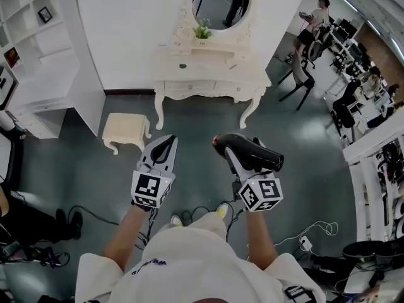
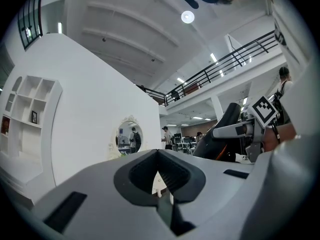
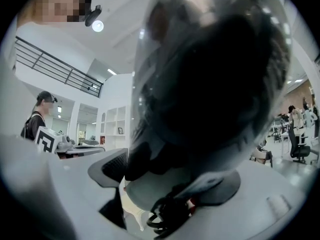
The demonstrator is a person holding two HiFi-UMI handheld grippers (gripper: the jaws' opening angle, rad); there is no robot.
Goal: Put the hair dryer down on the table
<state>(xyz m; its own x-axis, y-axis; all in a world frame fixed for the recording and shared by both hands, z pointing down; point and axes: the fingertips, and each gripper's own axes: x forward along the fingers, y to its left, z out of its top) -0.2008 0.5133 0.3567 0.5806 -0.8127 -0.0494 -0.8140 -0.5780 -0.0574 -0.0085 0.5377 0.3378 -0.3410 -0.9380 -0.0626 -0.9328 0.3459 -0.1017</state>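
A white shelf unit (image 1: 38, 43) stands against the wall well to the left of the cream dressing table (image 1: 208, 74). A small cream stool (image 1: 125, 130) sits on the grey floor just off the dressing table's front-left leg.

The left gripper (image 1: 165, 145) hangs in the air in front of the dressing table, on the person's side of it and slightly left of its middle. Its 2 jaws are drawn together with nothing between them. In the left gripper view they point toward the dressing table's oval mirror (image 1: 221, 2).

The right gripper (image 1: 235, 161) is level with the left one, in front of the dressing table's right half. Its jaws are spread wide and clamped on the handle of the black hair dryer (image 1: 252, 153). The hair dryer is held up in the air, well short of the dressing table and not touching it, with its barrel lying crosswise above the jaws. In the right gripper view its dark body fills most of the frame.

A black chair (image 1: 300, 74) stands just right of the dressing table. Beyond it, farther right, people sit at desks (image 1: 360, 93).
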